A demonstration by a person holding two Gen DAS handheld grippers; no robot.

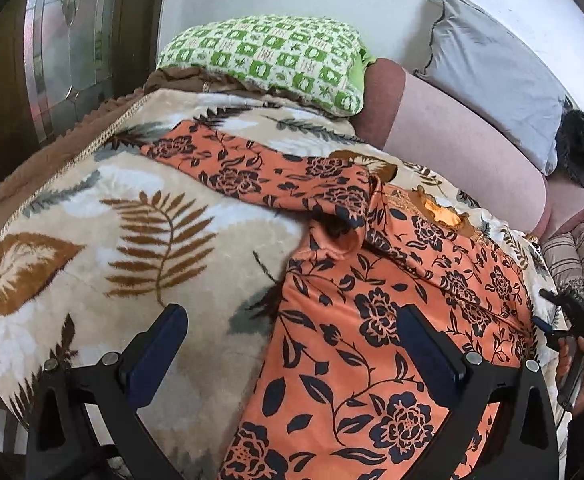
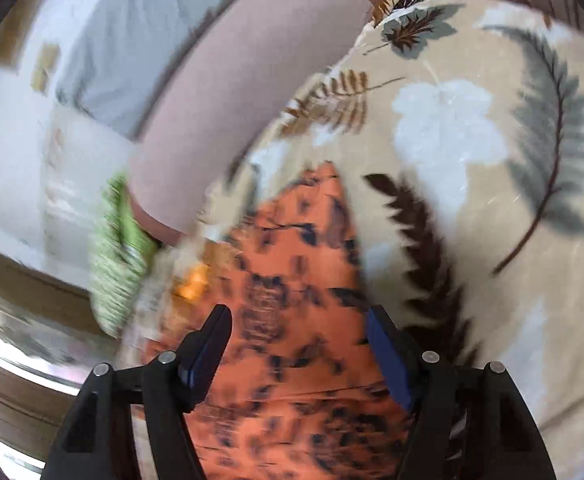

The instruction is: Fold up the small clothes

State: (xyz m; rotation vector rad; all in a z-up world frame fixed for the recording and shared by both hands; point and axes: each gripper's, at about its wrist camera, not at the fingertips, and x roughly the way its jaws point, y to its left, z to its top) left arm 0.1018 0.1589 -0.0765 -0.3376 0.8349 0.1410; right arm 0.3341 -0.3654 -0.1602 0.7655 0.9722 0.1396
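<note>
Blanket first: your beige leaf-print fleece blanket (image 1: 91, 200) carries the orange garment with dark floral print (image 1: 372, 340), lying rumpled across it. Your left gripper (image 1: 292, 340) hovers over its edge, jaws spread, empty. Your right gripper (image 2: 296, 332) hovers likewise, jaws apart.

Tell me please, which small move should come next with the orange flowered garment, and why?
Probably lower the open left gripper onto the sleeve of the orange garment, which lies spread sideways over the leaf-print blanket, and grasp it to fold inward. The right gripper is also open, holding nothing.
</note>
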